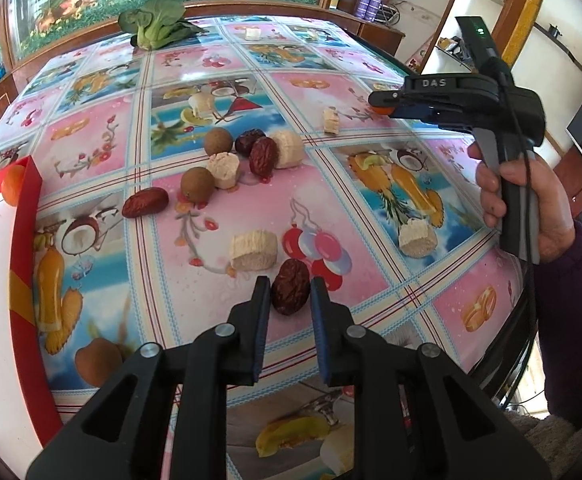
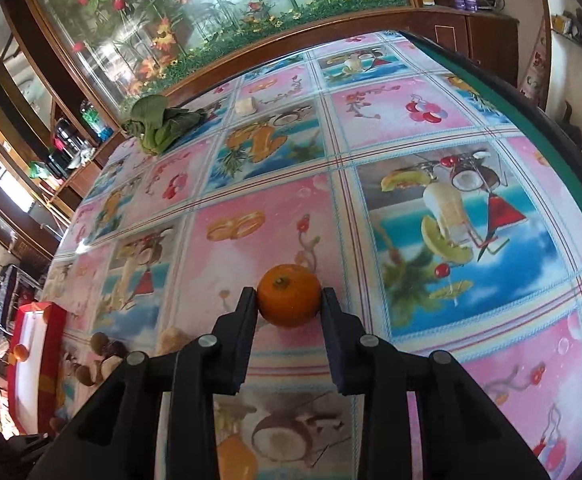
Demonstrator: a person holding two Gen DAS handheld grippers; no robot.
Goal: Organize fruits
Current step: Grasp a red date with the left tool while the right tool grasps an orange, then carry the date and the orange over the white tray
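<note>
Pink and blue fruit-printed cloth covers the table (image 1: 219, 60). A red-walled tray (image 1: 25, 216) is seen at its left edge, with one small orange (image 1: 13, 189) inside. A leafy green vegetable (image 1: 157, 22) lies at the far side. An orange (image 2: 289, 295) is clamped between the closed fingers of the right gripper (image 2: 289, 298). A dried red date (image 1: 290, 286) is bracketed by the left gripper (image 1: 290, 292), its jaws narrowly apart; contact cannot be told.
</note>
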